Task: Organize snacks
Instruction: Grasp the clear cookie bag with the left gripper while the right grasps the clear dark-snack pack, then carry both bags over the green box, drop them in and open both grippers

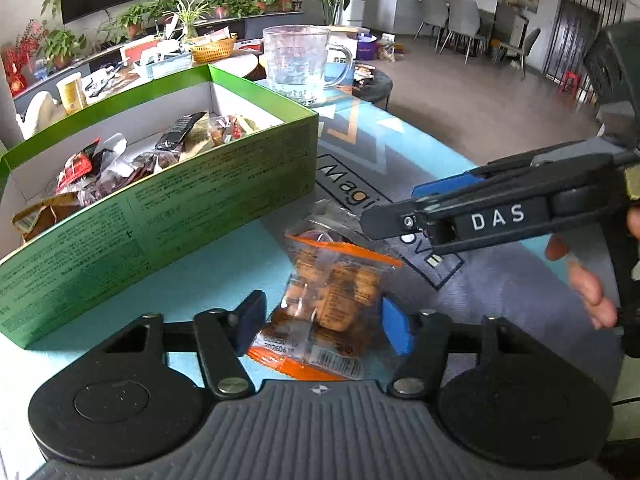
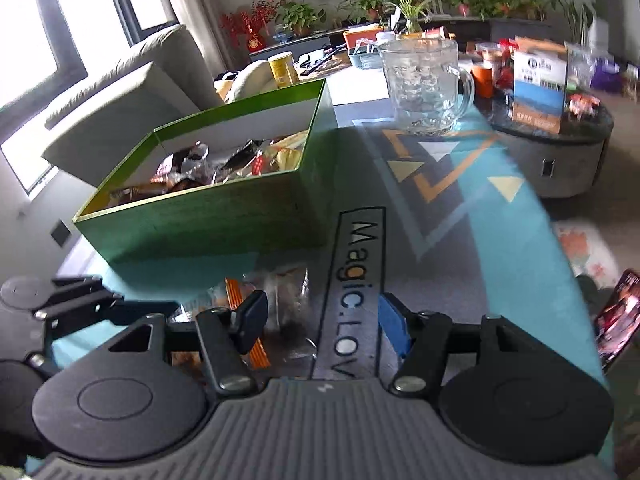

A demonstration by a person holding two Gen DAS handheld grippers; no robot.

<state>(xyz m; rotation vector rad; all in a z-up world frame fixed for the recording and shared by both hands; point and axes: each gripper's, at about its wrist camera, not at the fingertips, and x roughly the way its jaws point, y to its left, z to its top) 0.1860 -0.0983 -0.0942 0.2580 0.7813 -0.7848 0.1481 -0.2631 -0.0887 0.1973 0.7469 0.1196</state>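
Note:
A green box (image 1: 168,216) with several snack packets inside stands on the patterned mat, left of centre; it also shows in the right wrist view (image 2: 208,216). An orange-edged clear packet of biscuits (image 1: 332,300) lies between the open fingers of my left gripper (image 1: 324,320), whose pads stand on either side without pressing it. A second clear packet (image 1: 332,216) lies just beyond it. My right gripper (image 2: 320,320) is open over the mat, with the clear packet (image 2: 288,300) by its left finger. In the left wrist view the right gripper (image 1: 384,224) reaches in from the right.
A glass mug (image 1: 300,64) stands on the mat behind the box, also in the right wrist view (image 2: 424,84). A round dark side table (image 2: 560,128) with boxes and snacks sits to the right. A red packet (image 2: 616,320) lies at the right edge. A sofa (image 2: 132,92) stands behind the box.

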